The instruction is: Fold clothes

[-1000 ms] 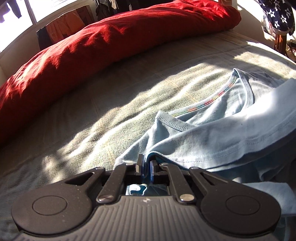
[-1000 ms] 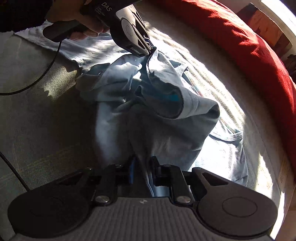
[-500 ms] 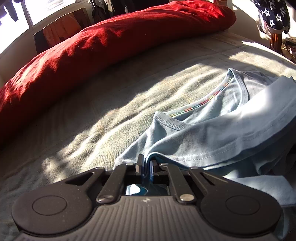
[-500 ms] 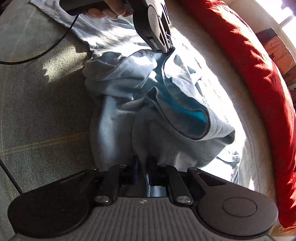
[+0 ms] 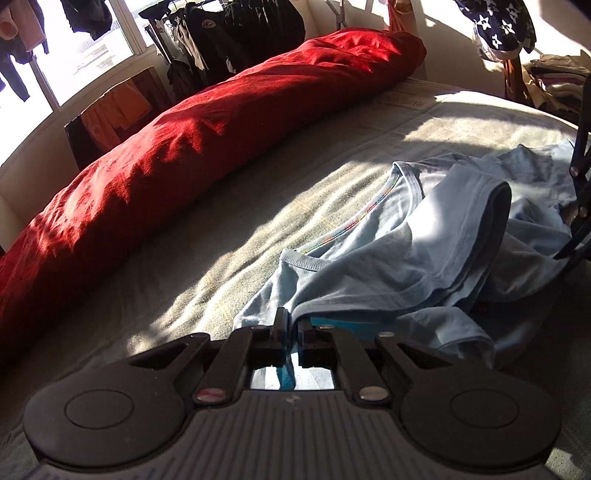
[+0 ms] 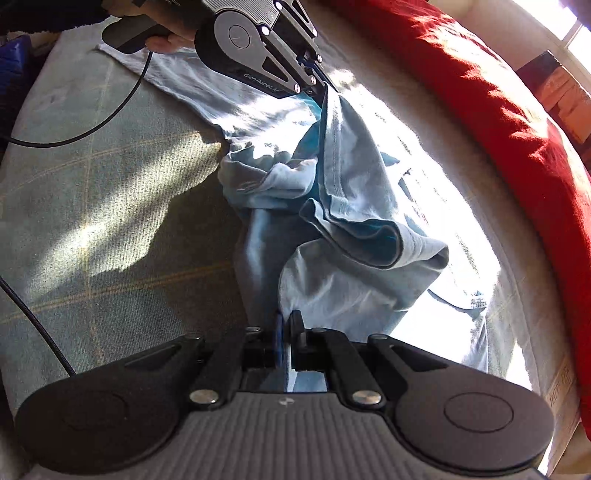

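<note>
A light blue T-shirt (image 5: 424,251) lies bunched on the bed, lifted at two points. My left gripper (image 5: 291,325) is shut on its hem edge, fabric pinched between the pads. The right wrist view shows that same left gripper (image 6: 317,86) holding the T-shirt (image 6: 351,184) up at the far end, a hand behind it. My right gripper (image 6: 286,321) has its jaws closing tight on another fold of the shirt, cloth squeezed between the pads. Its dark frame (image 5: 580,206) shows at the right edge of the left wrist view. The neckline has a rainbow stripe.
A long red duvet roll (image 5: 221,129) runs along the far side of the grey-green checked bed cover (image 5: 258,221). Hanging clothes (image 5: 240,33) and a window stand behind it. A folded pile (image 5: 554,81) sits far right. A black cable (image 6: 92,129) crosses the cover.
Both grippers have risen with the shirt, which now hangs higher and more stretched between them. The right jaws have narrowed onto the cloth. The left gripper has rolled a little.
</note>
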Tool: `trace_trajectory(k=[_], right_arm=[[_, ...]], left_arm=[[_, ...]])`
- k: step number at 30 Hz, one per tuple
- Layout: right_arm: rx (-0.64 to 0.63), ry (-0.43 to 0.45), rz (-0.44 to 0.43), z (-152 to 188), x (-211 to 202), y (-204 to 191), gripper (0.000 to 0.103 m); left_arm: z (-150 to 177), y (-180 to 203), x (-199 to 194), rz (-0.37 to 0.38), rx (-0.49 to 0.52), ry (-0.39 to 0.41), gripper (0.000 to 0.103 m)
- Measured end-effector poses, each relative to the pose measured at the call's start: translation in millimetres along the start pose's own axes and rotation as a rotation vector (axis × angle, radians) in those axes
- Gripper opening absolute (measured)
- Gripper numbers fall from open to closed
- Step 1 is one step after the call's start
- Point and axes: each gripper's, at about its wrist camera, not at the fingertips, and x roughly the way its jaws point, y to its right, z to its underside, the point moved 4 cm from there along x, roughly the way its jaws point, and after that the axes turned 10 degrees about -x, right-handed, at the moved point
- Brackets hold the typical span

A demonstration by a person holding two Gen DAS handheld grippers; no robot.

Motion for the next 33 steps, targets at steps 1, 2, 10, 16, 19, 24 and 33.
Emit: trace_trajectory(k=[1, 2, 10, 16, 19, 24, 33], right_arm=[[-0.009, 0.000, 0.001, 2.3, -5.2, -3.3, 0.004], [-0.012, -0.001, -0.010, 5.5, -11.2, -6.6, 0.004], [-0.026, -0.010, -0.048, 34.5, -45.6, -36.2, 0.004], [-0.052, -0.044, -0.101, 59.4, -58.7, -64.0, 0.004], [-0.067, -0.070, -0.126, 74.2, -63.3, -75.2, 0.005], [-0.076, -0.123, -0.133, 95.7, -62.0, -80.5, 0.005], [0.007, -0.138, -0.150, 114.9, -48.0, -80.0, 0.014]], left_arm=[[-0.3, 4.3, -7.9, 0.002, 0.015, 0.002, 0.003], [-0.7, 8.6, -15.9, 0.005, 0.029, 0.004, 0.003], [0.8, 55.5, -83.7, 0.059, 0.164, 0.011, 0.003], [19.8, 91.2, -128.8, 0.123, 0.261, -0.031, 0.003], [38.4, 107.8, -150.5, 0.176, 0.294, -0.097, 0.003], [72.2, 137.5, -176.9, 0.271, 0.303, -0.228, 0.003], [119.3, 197.1, -172.1, 0.456, 0.240, -0.413, 0.003]])
